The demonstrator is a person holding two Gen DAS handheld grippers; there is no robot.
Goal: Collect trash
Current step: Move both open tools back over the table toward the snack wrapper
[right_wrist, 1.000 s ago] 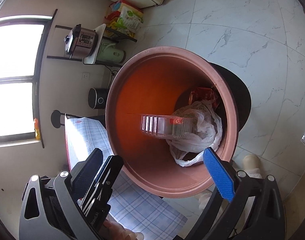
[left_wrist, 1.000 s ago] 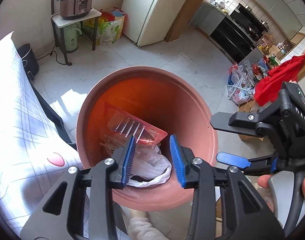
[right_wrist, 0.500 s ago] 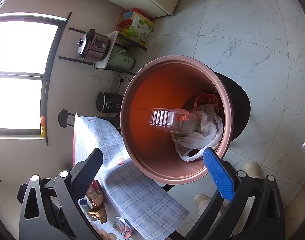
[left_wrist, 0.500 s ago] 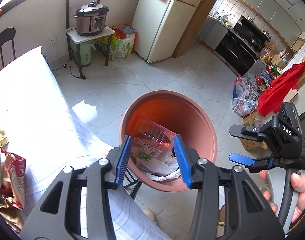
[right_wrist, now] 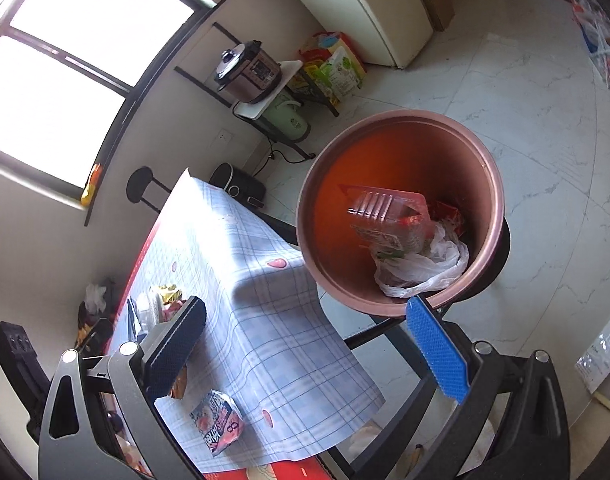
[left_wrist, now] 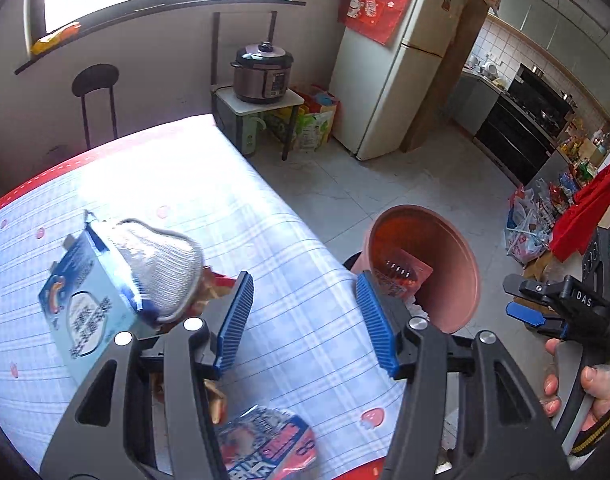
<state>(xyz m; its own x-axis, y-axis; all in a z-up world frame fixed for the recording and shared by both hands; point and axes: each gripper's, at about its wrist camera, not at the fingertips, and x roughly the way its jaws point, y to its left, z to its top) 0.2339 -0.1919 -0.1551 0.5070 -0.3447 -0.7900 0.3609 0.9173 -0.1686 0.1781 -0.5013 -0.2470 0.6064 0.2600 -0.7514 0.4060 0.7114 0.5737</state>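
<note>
Both claws empty, more trash waiting

Your left gripper (left_wrist: 305, 320) gapes wide over the table (left_wrist: 289, 240), lower center, ready for the blue packet (left_wrist: 85, 312) at left; your right gripper (right_wrist: 305, 352) hangs equally wide beside the bin (right_wrist: 493, 184), upper right, holding 1 clear tray (right_wrist: 385, 216).

Terracotta bin (right_wrist: 401, 216) holds clear tray (right_wrist: 389, 216), white bag (right_wrist: 425, 268).

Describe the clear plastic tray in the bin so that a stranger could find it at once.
Find the round pink bin on the floor beside the checked table. Inside, a ribbed clear plastic tray leans above a white plastic bag; it alone is stiff and transparent.
</note>
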